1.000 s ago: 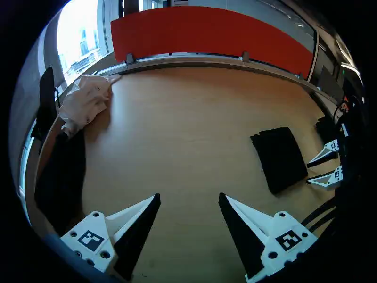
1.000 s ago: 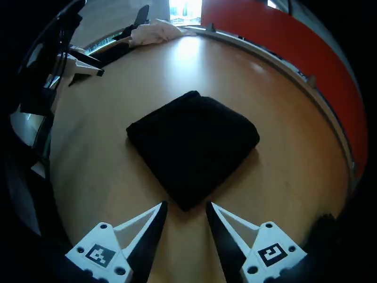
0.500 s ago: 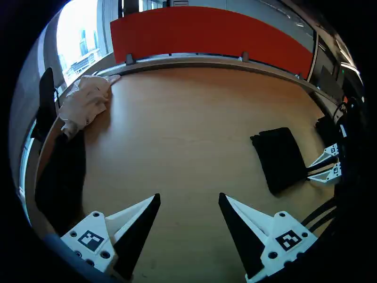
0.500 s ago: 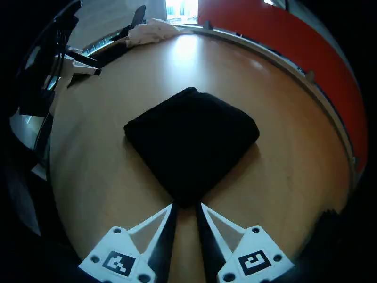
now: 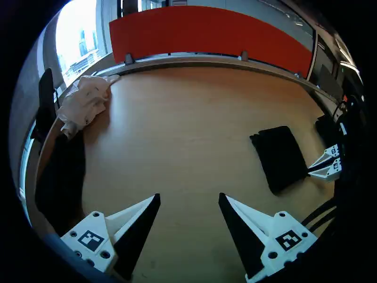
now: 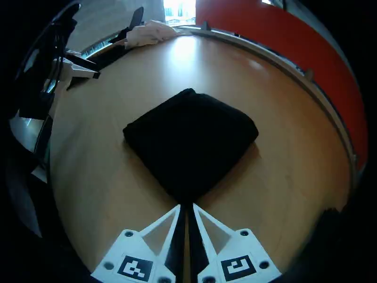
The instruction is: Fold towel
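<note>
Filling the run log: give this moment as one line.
step: fold towel | towel: folded, flat on table | left tool: open, off towel | right tool: shut at near corner, grip unclear

Daylight comes from the window (image 5: 77,42) beyond the table's far left corner, and in my left gripper view it is blown out to white. The wooden table (image 5: 188,122) is brightly and evenly lit there, with a soft shadow beside the pale cloth (image 5: 85,101) near that corner. In my right gripper view the same light lays a white glare patch near the table's far edge. The black towel (image 6: 191,141) reads as a flat dark mass with its folds barely showing. Both views are sharp in the middle. The fisheye bends the table's edges into curves, and the rims go dim.
</note>
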A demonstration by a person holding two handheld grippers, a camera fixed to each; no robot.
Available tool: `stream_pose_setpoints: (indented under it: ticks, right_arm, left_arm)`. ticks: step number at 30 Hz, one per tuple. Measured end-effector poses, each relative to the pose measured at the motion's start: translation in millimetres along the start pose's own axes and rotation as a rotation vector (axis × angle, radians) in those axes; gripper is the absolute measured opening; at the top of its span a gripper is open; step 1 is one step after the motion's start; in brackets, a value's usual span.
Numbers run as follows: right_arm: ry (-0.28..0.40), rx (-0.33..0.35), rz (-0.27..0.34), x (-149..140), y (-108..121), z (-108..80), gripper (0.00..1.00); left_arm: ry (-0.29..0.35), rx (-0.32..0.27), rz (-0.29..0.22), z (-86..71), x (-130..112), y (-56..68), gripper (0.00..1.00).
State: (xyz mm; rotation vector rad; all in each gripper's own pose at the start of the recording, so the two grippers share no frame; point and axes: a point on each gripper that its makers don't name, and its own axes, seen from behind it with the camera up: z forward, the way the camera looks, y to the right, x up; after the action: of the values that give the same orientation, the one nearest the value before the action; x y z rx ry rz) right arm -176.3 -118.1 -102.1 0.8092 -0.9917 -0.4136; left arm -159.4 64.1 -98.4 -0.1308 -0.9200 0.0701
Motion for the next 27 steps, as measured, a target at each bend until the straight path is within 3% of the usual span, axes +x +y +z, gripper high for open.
stream_pose_setpoints:
  ticks: [14,27]
  right_arm:
    - [0.069,-0.037,-0.028,34.5,8.5,-19.8,0.04]
    - [0.204,-0.111,-0.121,125.7,25.1,-59.9,0.04]
  left_arm:
    - [-0.003,0.002,-0.007,-1.0,-4.6,-3.3,0.92]
    - [0.034,-0.003,-0.015,-8.9,6.6,-4.6,0.92]
